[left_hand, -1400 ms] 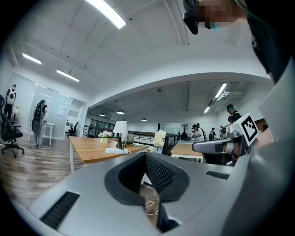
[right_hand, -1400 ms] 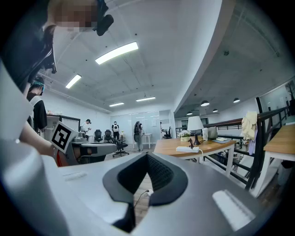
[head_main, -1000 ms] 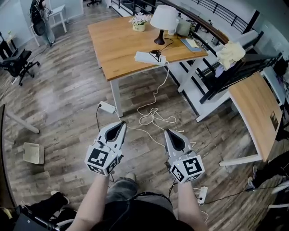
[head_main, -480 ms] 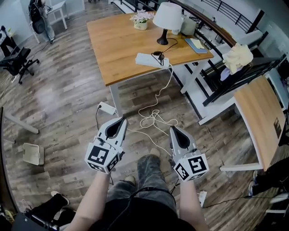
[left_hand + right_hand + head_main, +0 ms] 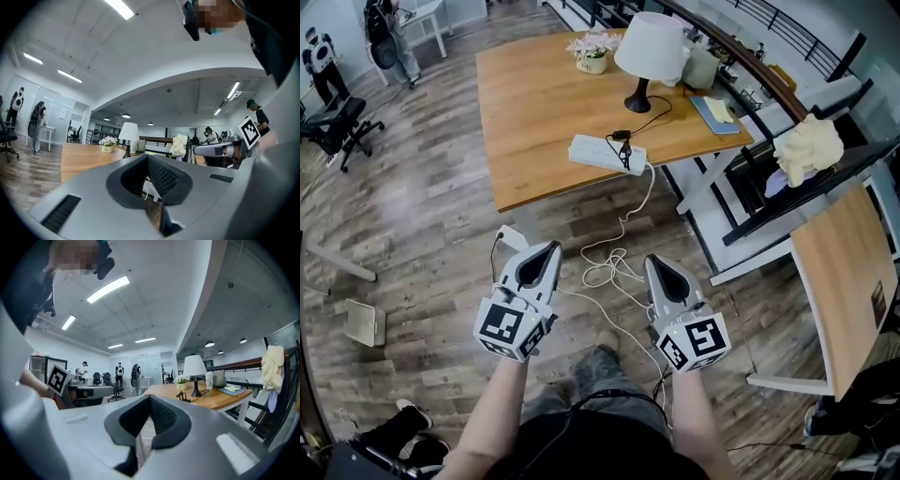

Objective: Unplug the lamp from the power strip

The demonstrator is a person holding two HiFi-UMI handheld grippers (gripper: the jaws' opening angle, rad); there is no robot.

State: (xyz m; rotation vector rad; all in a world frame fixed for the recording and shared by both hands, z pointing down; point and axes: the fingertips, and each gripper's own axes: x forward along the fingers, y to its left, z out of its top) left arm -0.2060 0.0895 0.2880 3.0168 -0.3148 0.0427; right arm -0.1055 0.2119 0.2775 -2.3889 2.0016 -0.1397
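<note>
- So the main change over the last second: the person has been walking up to the wooden table (image 5: 525, 103). It sat further off before, and now its near edge is much closer to both grippers in the head view.
- Nothing on the table has moved. The lamp (image 5: 652, 52) stands at the far right of it, and its thin black cord loops toward the near edge.
- The power strip (image 5: 598, 153) lies flat near the table's near edge, right of the middle. The lamp's black plug (image 5: 624, 142) is still seated in the strip's right end, so nothing's been unplugged yet.
- The strip's own white cable (image 5: 643, 192) drops off the table edge into a loose tangle on the floor, just ahead of the grippers.
- The left gripper (image 5: 546, 255) is clenched with nothing in it. Its own view shows the pads together, with only the table and floor beyond.
- Same deal with the right gripper (image 5: 658, 267): jaws pressed closed and empty, pointing level at the table like the left one.
- My read is this is still just the approach. Both grippers are well short of the strip, and a closed jaw can't take the plug, so at least one has to open first.
- I'd guess one gripper pins the strip while the other pulls, or the whole strip may slide along.
</note>
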